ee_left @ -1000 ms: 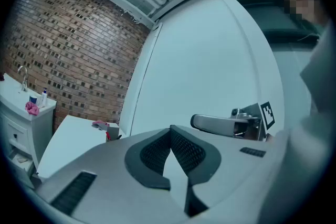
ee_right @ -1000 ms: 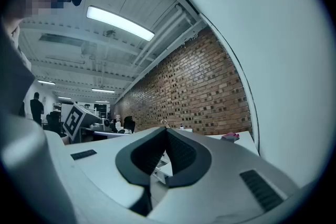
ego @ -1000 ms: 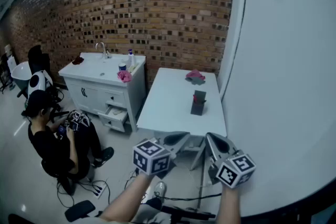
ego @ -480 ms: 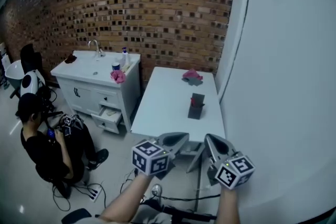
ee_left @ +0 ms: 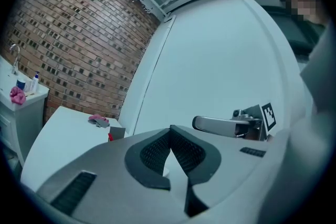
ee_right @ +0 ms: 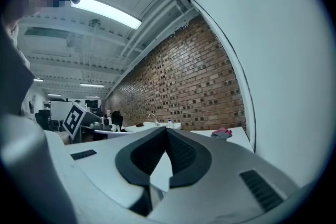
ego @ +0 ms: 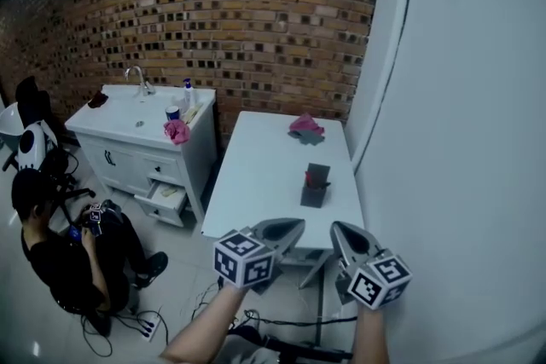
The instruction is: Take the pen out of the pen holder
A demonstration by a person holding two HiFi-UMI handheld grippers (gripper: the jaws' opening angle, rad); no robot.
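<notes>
Nearest the camera, two grey plastic grippers were held out level over the floor, each carrying one cube with black-and-white square markers. The left gripper [ego: 288, 228] had its two dark, ribbed pads closed tip to tip with nothing between them, and the right gripper [ego: 343, 234] was closed and empty in the same way. Both stood short of the near edge of the one table [ego: 256, 183], a smooth white rectangle whose long side ran away from the camera, along the plain white wall [ego: 461, 115] on the right. On the table's right half, near that wall, stood the single pen holder [ego: 314, 190], a dark, matt, box-shaped cup set upright. The one pen [ego: 312, 180] was in it, showing only as a small red bit at the rim; it seemed to stand on end, though it was too small to tell its lean. At the table's far end lay one crumpled pink and grey cloth [ego: 305, 128]. To the left stood a white cabinet [ego: 128, 153] with a sink, one curved metal tap [ego: 136, 79], one bottle [ego: 187, 89] and a second pink cloth [ego: 177, 130]. One person [ego: 51, 251] in dark clothes sat on the floor by it. Behind all ran a rough brick wall [ego: 213, 4].
</notes>
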